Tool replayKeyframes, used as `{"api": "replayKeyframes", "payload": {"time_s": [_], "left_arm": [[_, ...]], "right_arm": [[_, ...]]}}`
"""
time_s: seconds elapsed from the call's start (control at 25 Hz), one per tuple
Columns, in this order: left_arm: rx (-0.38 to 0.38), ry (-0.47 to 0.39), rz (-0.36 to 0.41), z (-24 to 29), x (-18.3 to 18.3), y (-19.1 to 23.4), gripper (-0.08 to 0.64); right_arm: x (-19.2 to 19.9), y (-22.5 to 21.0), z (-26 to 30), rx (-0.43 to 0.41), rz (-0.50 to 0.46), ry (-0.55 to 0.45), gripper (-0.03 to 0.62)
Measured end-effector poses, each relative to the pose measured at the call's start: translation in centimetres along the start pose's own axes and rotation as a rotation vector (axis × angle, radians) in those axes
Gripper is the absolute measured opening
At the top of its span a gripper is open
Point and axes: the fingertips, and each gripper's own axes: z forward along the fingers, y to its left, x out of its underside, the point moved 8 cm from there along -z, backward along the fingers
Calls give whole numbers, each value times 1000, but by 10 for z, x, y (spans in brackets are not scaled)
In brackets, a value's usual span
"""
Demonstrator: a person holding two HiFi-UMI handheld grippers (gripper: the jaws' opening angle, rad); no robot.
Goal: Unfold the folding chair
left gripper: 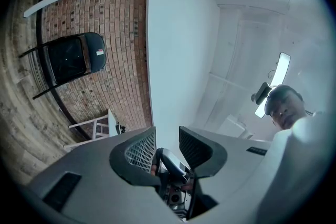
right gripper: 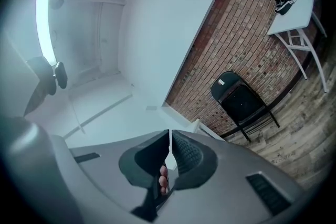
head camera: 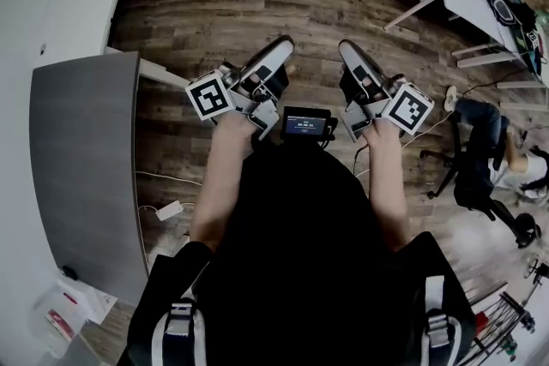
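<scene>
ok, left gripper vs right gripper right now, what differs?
The left gripper has its jaws apart; the right gripper has its jaws closed together. The folding chair shows at the left of the left gripper view but at the right of the right gripper view. Shared: neither gripper holds anything, and both are held out in front of the person, well short of the folding chair by the brick wall.

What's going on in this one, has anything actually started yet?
A person holds a gripper in each hand, both empty. The left gripper has its jaws apart; the right gripper is shut. The black folding chair stands folded against the brick wall across the room, untouched.
</scene>
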Motion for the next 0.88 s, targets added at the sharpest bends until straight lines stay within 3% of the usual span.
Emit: {"api": "replayKeyframes", "payload": {"time_s": [0.32, 0.88], "left_arm": [[18, 6, -16, -27, -10, -2, 137], [-1, 15, -59, -25, -23, 14, 137]], "right_arm": [[23, 18, 11, 13, -9, -22, 17], [22, 15, 24, 34, 11, -44, 51]]}}
